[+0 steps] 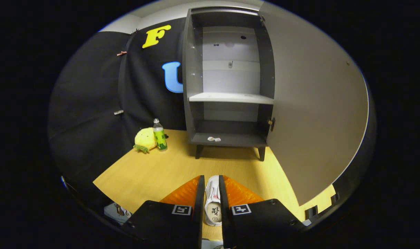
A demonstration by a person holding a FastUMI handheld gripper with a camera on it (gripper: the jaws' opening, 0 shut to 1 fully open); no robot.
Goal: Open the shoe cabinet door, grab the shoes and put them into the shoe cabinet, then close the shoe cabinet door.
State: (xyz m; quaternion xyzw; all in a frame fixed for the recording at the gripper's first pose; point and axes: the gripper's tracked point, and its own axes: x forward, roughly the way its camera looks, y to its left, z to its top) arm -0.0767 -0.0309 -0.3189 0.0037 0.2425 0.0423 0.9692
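Left, by the booth wall: yellow plush toy (145,139), clear plastic bottle with green label (159,135), both on the light wooden floor (154,173). Centre: gripper (212,193) pinching a white sneaker (212,200) between both fingers. Beyond, dark grey shoe cabinet (229,86), its pale door (313,114) swung open rightward. Carry step, I judge; next, lift the shoe onto a shelf.
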